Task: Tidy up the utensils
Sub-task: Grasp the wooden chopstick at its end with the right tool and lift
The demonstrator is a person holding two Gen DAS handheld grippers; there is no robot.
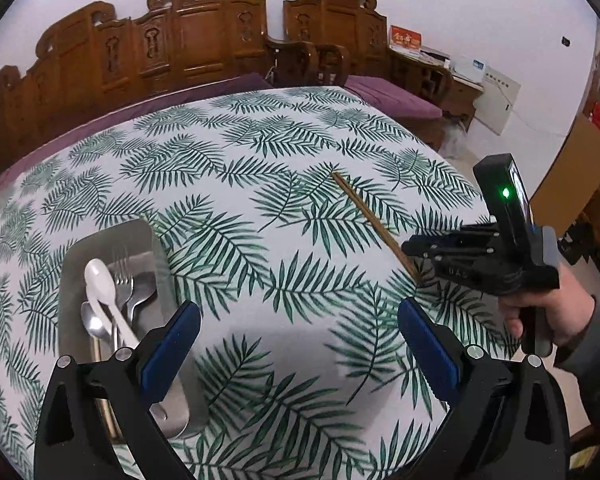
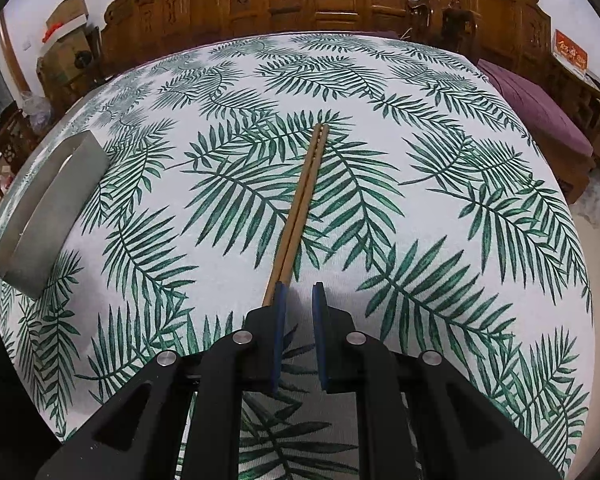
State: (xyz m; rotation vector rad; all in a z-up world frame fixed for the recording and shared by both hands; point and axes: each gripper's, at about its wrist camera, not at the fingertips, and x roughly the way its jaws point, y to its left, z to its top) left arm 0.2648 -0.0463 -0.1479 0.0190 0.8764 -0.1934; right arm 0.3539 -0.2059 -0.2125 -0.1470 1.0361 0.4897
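Your target is the pair of wooden chopsticks, lying side by side and touching on the leaf-print tablecloth. In your right wrist view they run from just ahead of the fingertips toward 12 o'clock, leaning slightly to 1. Their near ends sit against the outer face of the left pad, not in the gap.

Your right gripper is narrowed to a slim slot with nothing in it; only cloth shows between the pads. It is empty. Your left gripper is spread wide and also empty, hanging above bare cloth.

The metal tray lies at about 9 o'clock in the left wrist view, already carrying a white spoon, a fork and other metal pieces. In the right wrist view its outer wall shows at about 9 to 10 o'clock, well apart from the chopsticks.

Expect the sticks to be light, stiff and thin, probably smooth enough to roll or scissor apart when pinched. They lie flat on soft cloth, so the pads will likely dig into the fabric.

I would widen the jaws a little, shift toward 11 o'clock, and close across both sticks together. A hold nearer the middle should balance better than one at the tips, where the far ends would droop and swing.
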